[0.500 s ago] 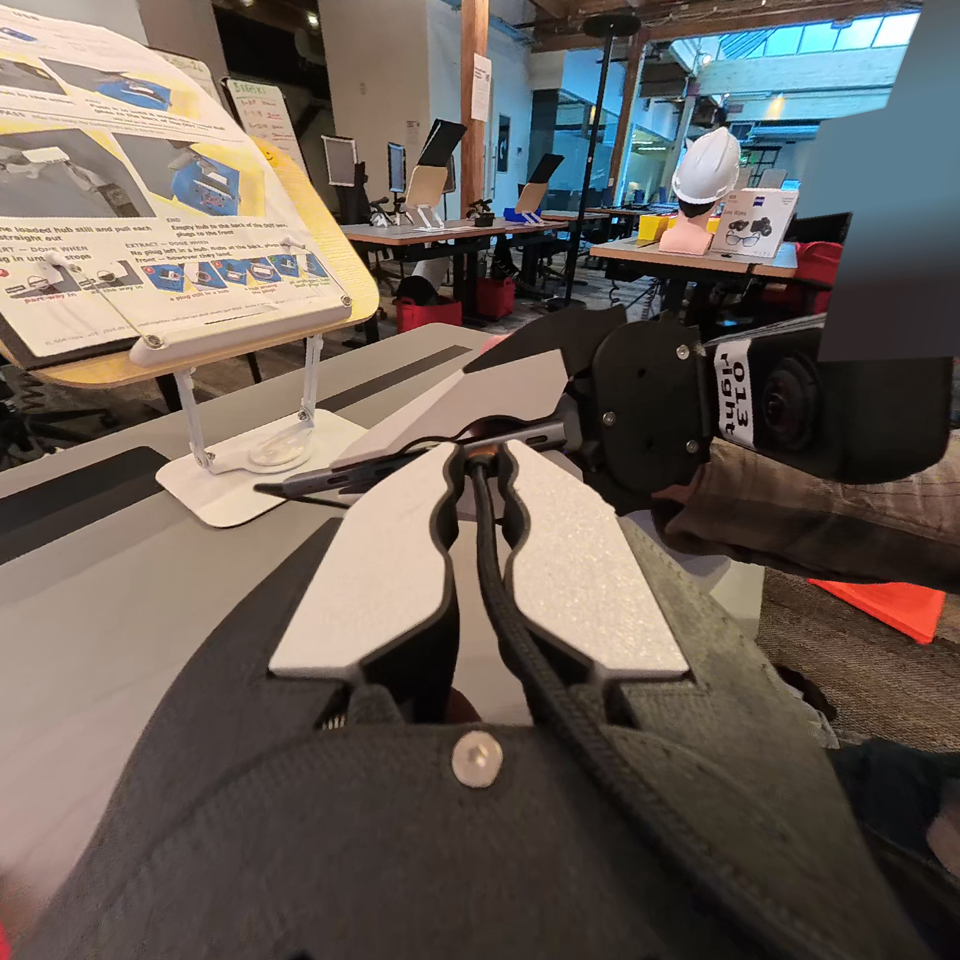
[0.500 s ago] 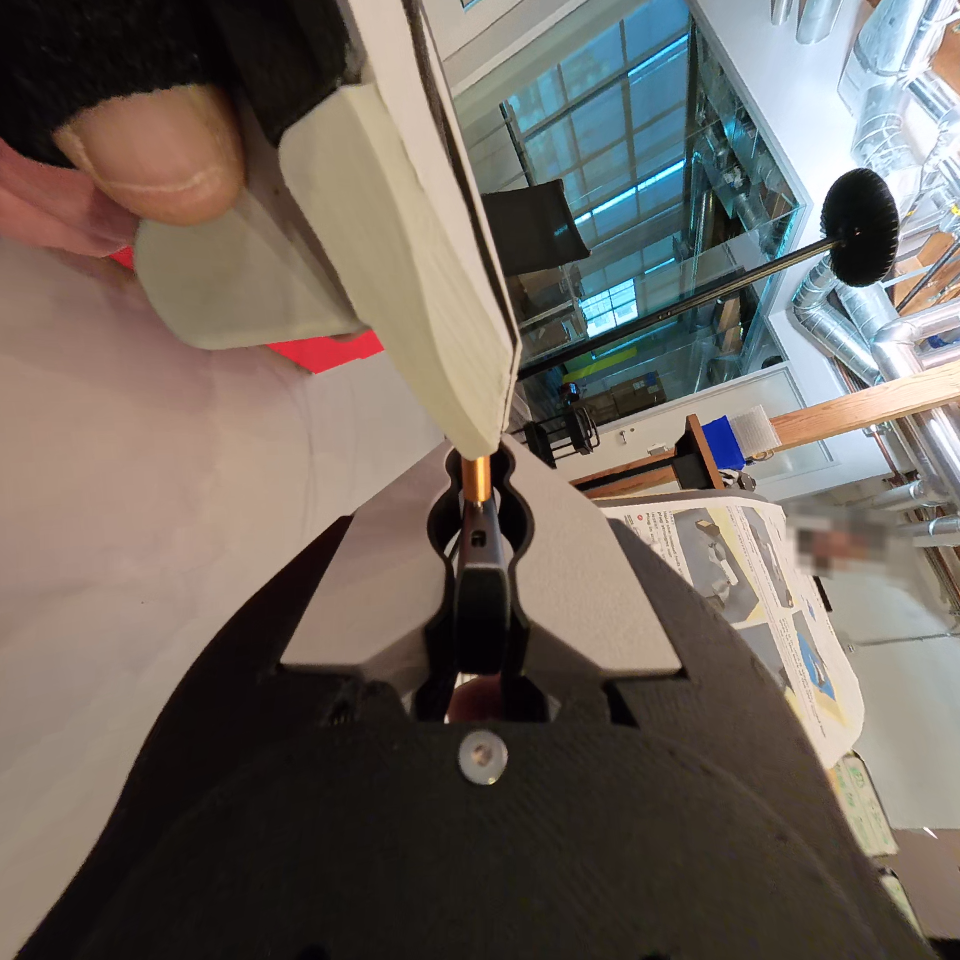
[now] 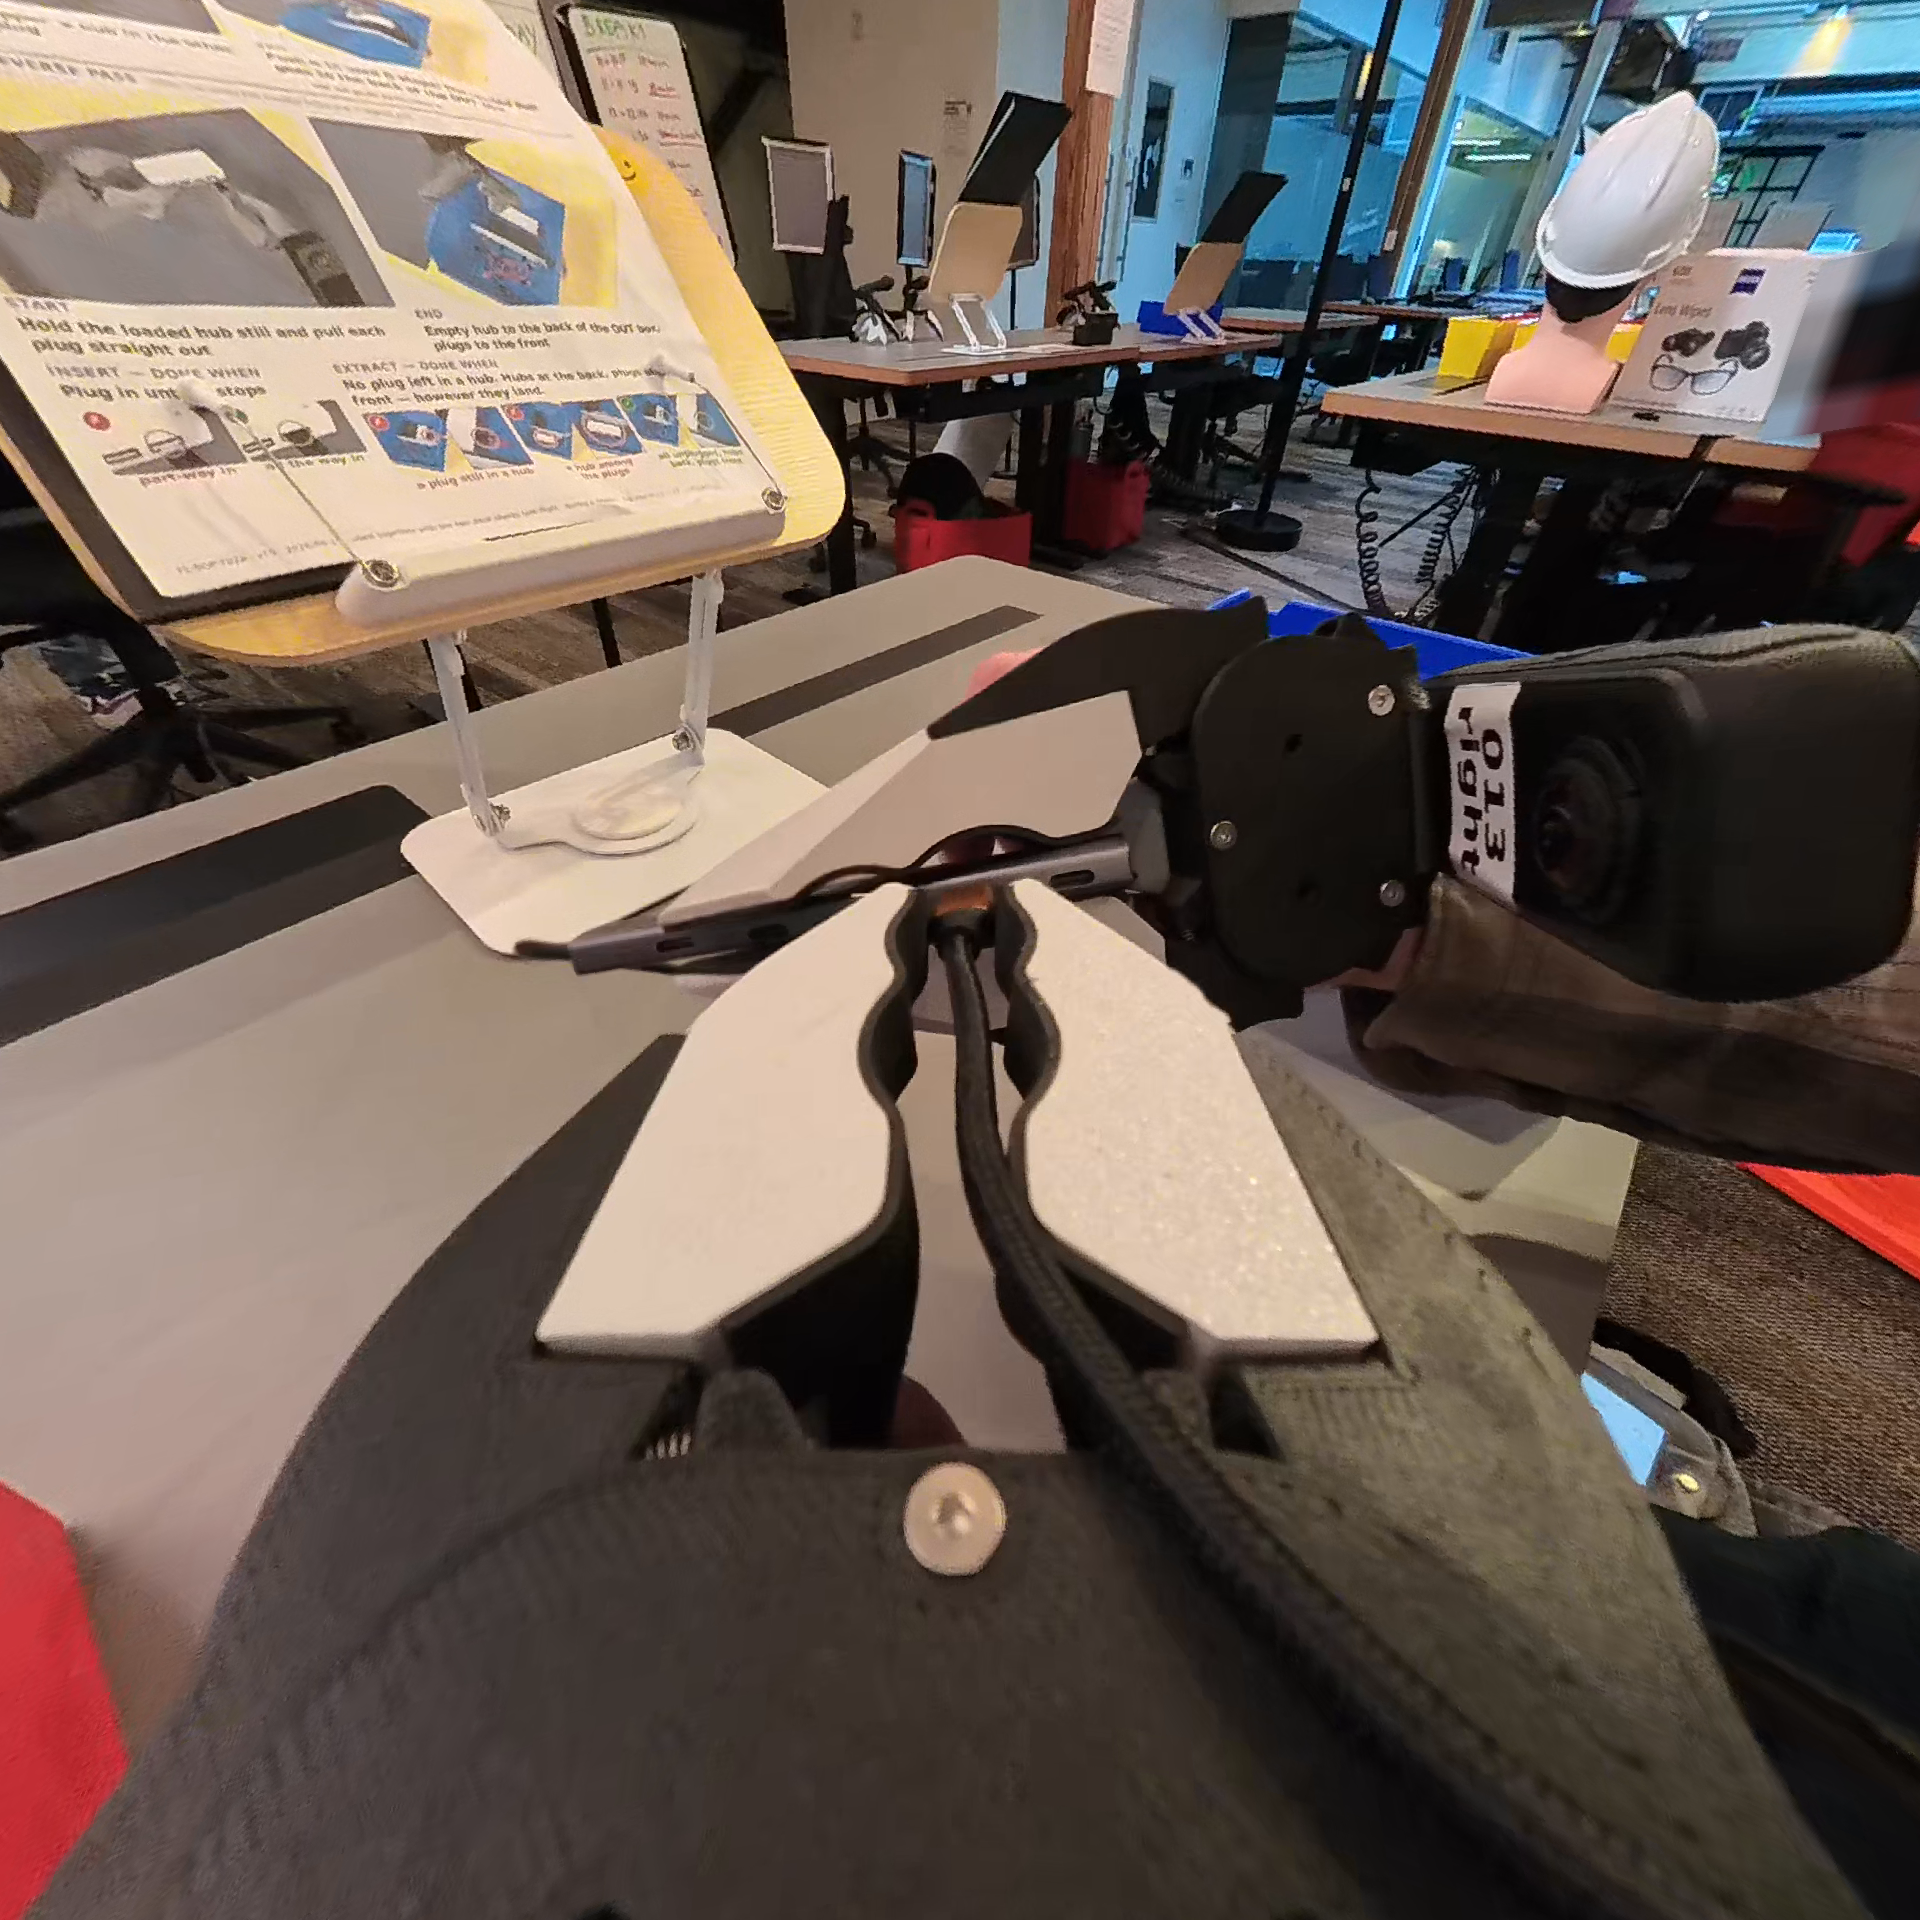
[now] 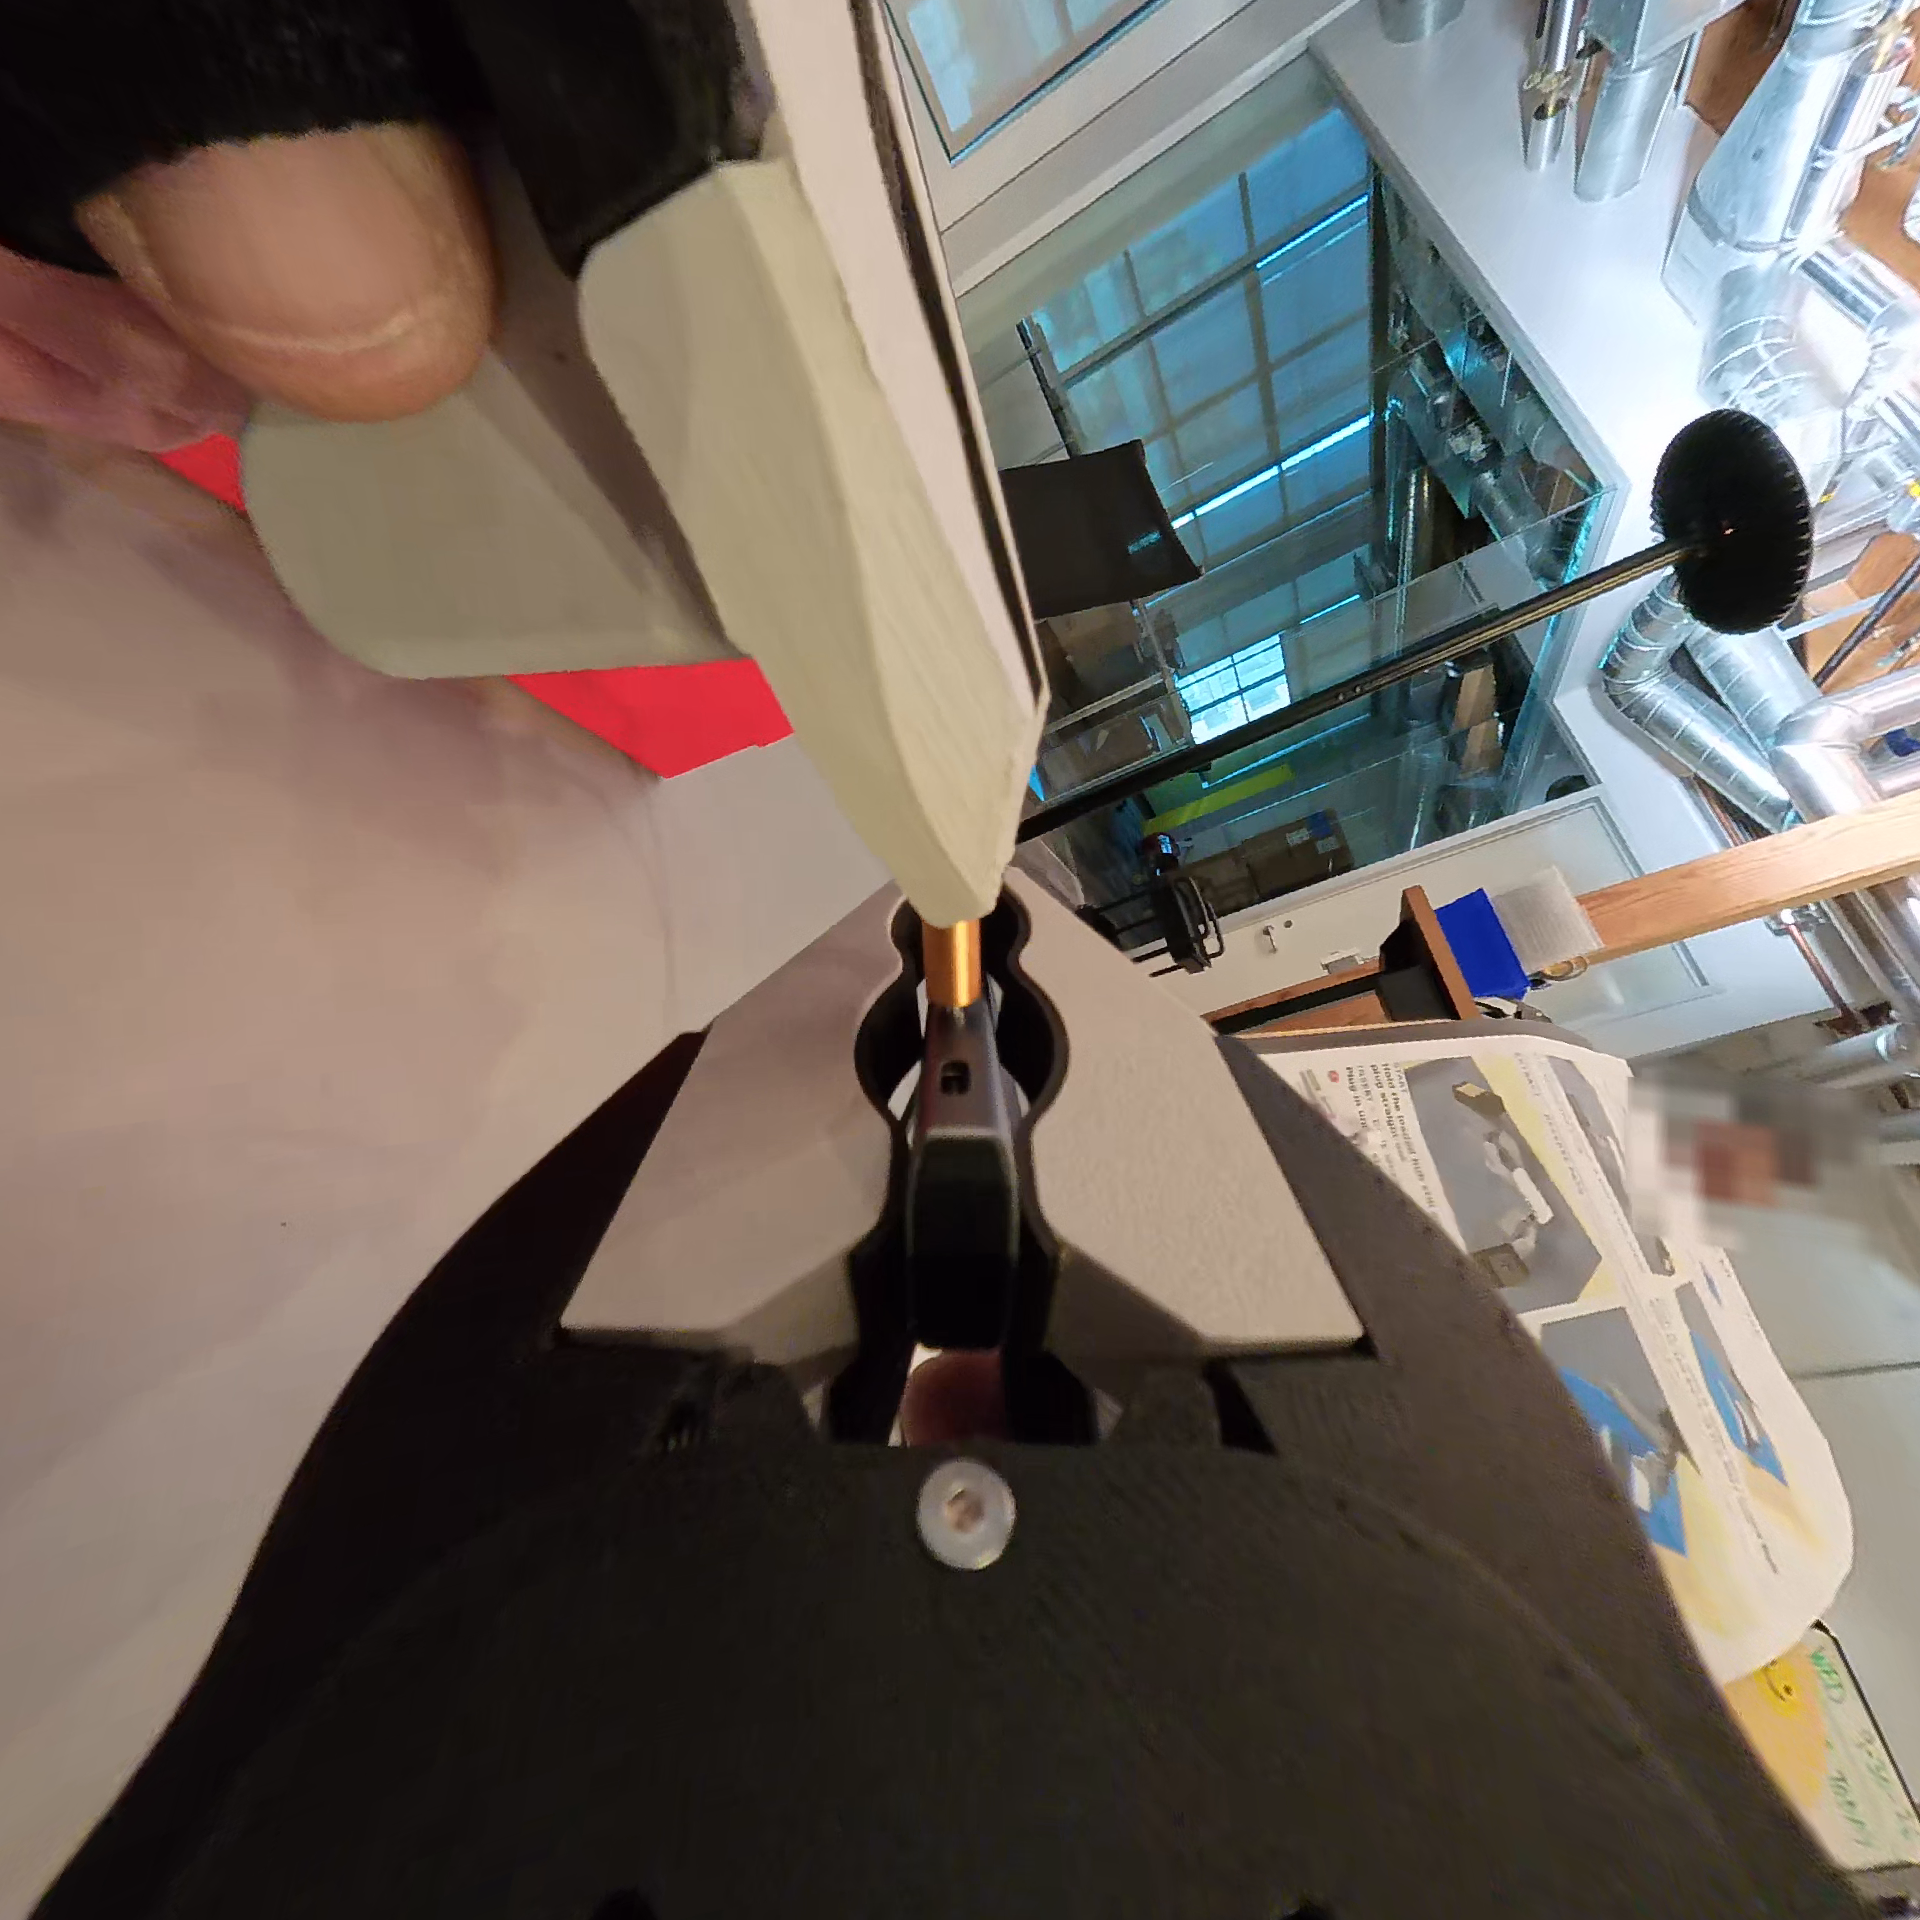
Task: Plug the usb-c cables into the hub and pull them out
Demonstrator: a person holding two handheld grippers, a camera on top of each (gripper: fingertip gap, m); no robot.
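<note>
— So why is the hub (image 3: 727, 928) held up off the bench (image 3: 260, 1122) rather than lying on it?

— My guess: the right gripper (image 3: 790, 831) keeps it level and edge-on, so its row of ports faces the left gripper (image 3: 956, 914) at about 6 o'clock. That lets the plug travel straight along the port's axis, with one hand bracing against the other's push or pull.

— And the cable?

— The braided usb-c cable (image 3: 997, 1143) runs up the channel between the left fingers (image 3: 790, 1143), its copper-coloured plug (image 3: 961, 902) at 12 o'clock, right against the hub's edge. Whether it is fully seated I cannot tell.

— How do the left jaws stand?

— Closed down on the plug's neck; only a narrow slot remains further back, filled by the cable.

— The right ones?

— From the right wrist view they are pressed together on the hub's (image 4: 961, 1132) dark end, flat sides clamped, with no gap showing. The copper plug (image 4: 951, 961) sits at 12 o'clock just past the hub, the left gripper's (image 4: 966, 904) pale fingertip (image 4: 831, 571) coming down onto it from 11 o'clock.

— Anything nearby?

— An instruction sheet (image 3: 343, 301) on a tilted stand (image 3: 582, 821) at 10 o'clock, well apart from the work.
</note>
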